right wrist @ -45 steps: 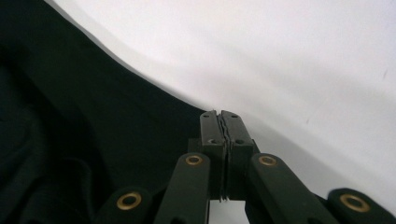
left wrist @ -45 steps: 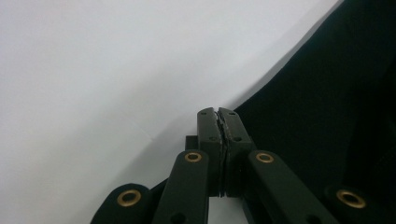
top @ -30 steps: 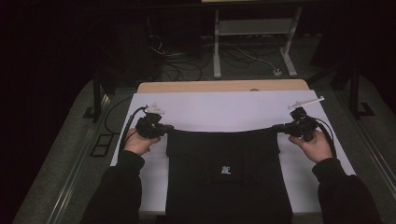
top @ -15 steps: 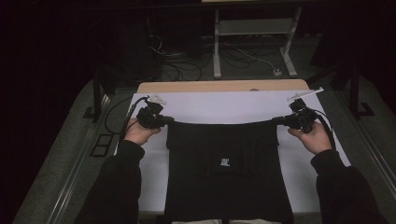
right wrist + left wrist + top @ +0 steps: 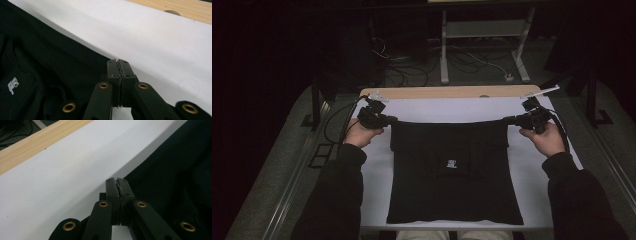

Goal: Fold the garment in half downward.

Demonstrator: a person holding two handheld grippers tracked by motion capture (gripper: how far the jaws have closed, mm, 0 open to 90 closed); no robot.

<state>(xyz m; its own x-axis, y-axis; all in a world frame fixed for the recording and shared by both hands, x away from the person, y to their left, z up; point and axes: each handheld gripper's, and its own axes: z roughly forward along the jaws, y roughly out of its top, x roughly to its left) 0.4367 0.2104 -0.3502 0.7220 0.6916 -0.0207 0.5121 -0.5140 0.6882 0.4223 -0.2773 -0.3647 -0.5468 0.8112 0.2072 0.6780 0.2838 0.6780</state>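
A black garment (image 5: 452, 185) with a small white logo (image 5: 451, 163) lies spread on the white table cover (image 5: 452, 107). Its far edge is stretched taut between the two grippers. My left gripper (image 5: 393, 120) is shut on the garment's far left corner, and my right gripper (image 5: 507, 120) is shut on the far right corner. In the left gripper view the jaws (image 5: 117, 185) are pressed together, with black cloth (image 5: 175, 165) running off to the right. In the right gripper view the closed jaws (image 5: 118, 66) pinch the cloth (image 5: 50, 57), which spreads to the left with the logo (image 5: 12, 85).
A wooden strip (image 5: 452, 92) runs along the table's far edge and has a round hole (image 5: 172, 12). Beyond the table a white metal frame (image 5: 444, 55) stands among cables on the dark floor. White cover lies bare on both sides of the garment.
Both hands have moved toward the far edge and slightly up, drawing the garment's far edge with them. Both grippers have stayed shut on the corners.
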